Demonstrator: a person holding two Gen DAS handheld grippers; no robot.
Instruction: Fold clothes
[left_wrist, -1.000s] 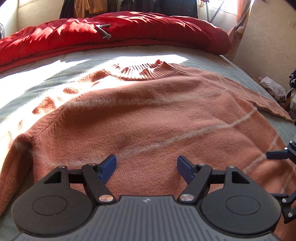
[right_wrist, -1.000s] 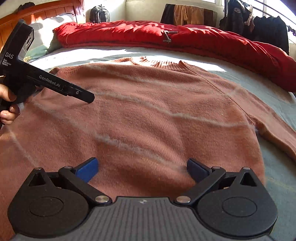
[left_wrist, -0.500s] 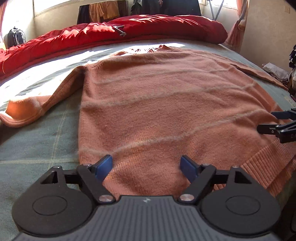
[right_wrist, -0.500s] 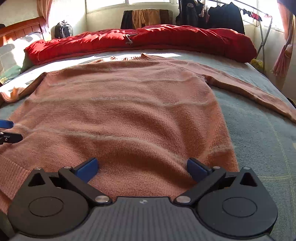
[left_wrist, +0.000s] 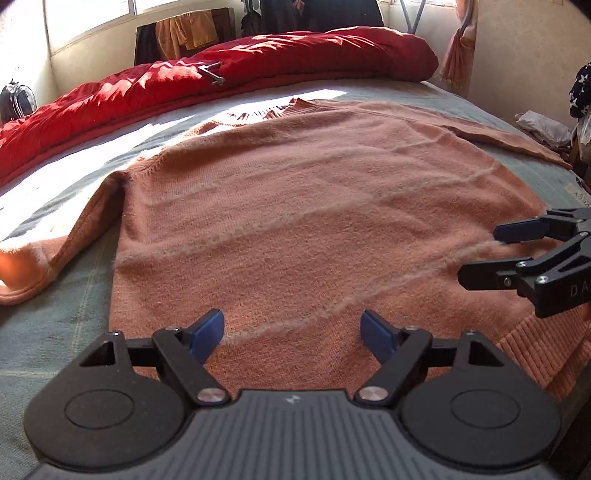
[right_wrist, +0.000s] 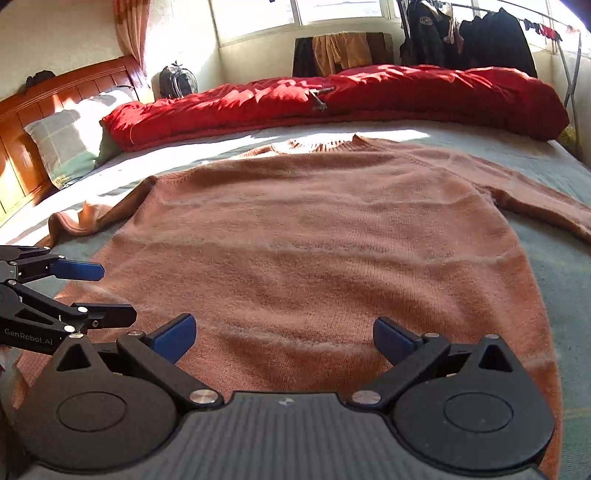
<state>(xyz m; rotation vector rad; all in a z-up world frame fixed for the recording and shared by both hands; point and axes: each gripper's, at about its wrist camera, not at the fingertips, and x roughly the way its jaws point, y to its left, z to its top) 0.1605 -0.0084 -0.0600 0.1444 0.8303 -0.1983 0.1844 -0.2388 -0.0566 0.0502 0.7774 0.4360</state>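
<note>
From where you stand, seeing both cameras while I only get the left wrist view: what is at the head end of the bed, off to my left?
Observer: A wooden headboard with a checked pillow leaning against it, beside the red quilt.
Operator: Does the sweater's right sleeve lie flat? It runs off my picture.
Observer: The sweater has its right sleeve stretched out flat on the sheet towards the bed's edge.
Operator: And the rack with dark clothes, does it go on?
Observer: Yes, a clothes rail carries dark jackets along the window side.
</note>
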